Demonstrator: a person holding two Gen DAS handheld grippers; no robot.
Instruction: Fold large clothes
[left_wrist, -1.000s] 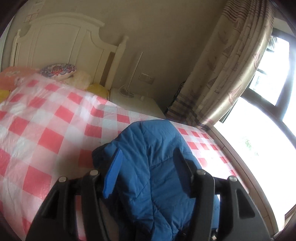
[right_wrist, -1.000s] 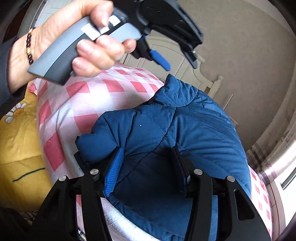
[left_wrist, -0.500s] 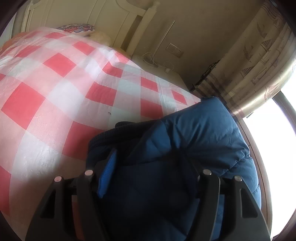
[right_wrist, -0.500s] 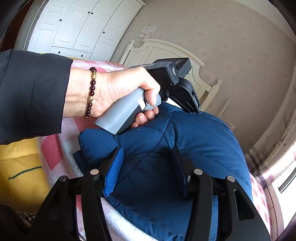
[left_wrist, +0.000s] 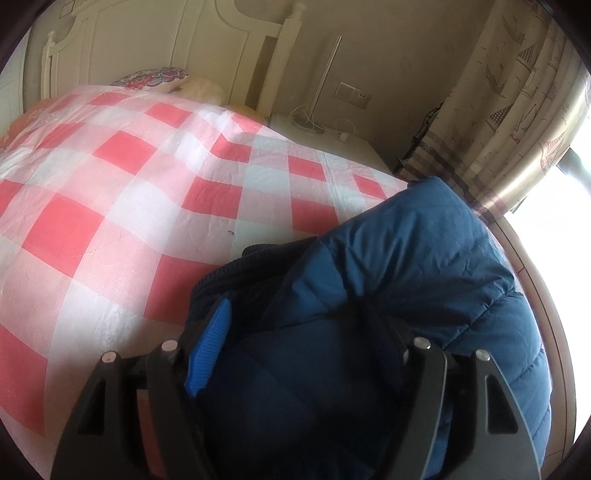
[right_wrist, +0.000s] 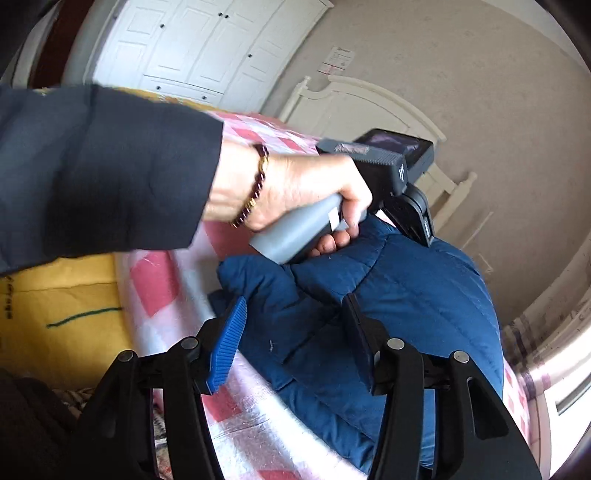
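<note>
Jaws on our left gripper have just been opening and are standing apart, the jacket bulging between them on the bed. Right gripper is straddling a puffy fold; grip we cannot tell. Jacket's bulk is running forward and rightward from both, nearer the left.

1. We record a deep blue quilted puffer jacket, with a darker navy ribbed knit collar.
2. We record a red, pink and white checked bed cover.
3. We note a cream wooden headboard and white panelled wardrobe doors.
4. We note a beige curtain printed with sailing boats.
5. We note a yellow cloth with a green stitched line.
6. We record a black left gripper with one bright blue ribbed pad.
</note>
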